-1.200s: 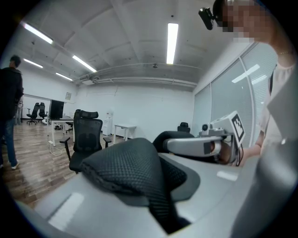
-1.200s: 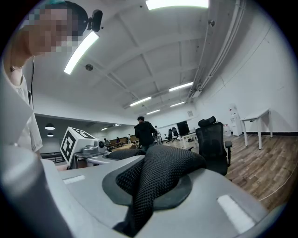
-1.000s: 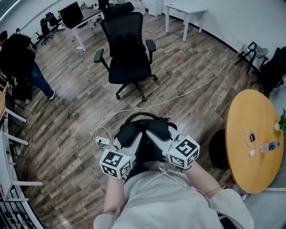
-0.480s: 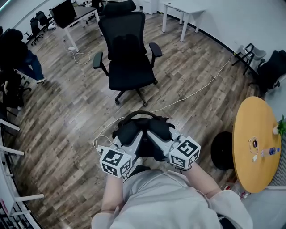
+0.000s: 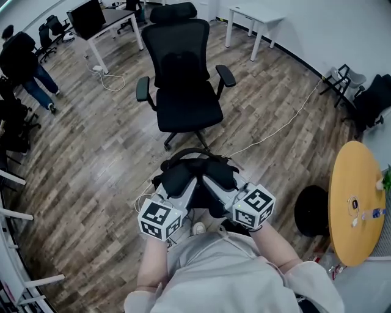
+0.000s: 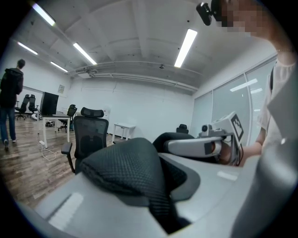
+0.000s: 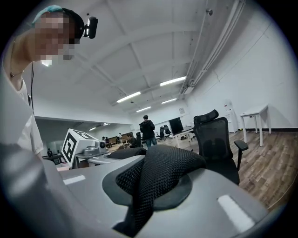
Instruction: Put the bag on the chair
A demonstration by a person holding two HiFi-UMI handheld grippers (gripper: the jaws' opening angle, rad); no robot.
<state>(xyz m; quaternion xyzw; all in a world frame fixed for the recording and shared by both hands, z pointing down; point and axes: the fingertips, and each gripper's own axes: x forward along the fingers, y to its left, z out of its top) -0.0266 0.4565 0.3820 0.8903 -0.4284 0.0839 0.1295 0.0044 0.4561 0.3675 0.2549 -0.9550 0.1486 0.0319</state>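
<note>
A black bag (image 5: 197, 175) with a looped top handle hangs in front of me above the wood floor, held between both grippers. My left gripper (image 5: 181, 188) is shut on a black mesh strap (image 6: 128, 168) of the bag. My right gripper (image 5: 216, 185) is shut on another mesh strap (image 7: 160, 175). The black office chair (image 5: 184, 78) stands just beyond the bag with its seat bare, facing me. It also shows ahead as the chair (image 6: 90, 135) in the left gripper view and the chair (image 7: 217, 140) in the right gripper view.
A white cable (image 5: 278, 127) trails across the floor right of the chair. A round wooden table (image 5: 347, 183) and a black stool (image 5: 311, 211) stand at the right. White desks (image 5: 252, 14) line the back wall. A person (image 5: 25, 60) walks at the far left.
I have walked toward the chair, which now sits nearer and lower in the head view. Both grippers keep the bag in the same hold. The person at the left has moved off.
</note>
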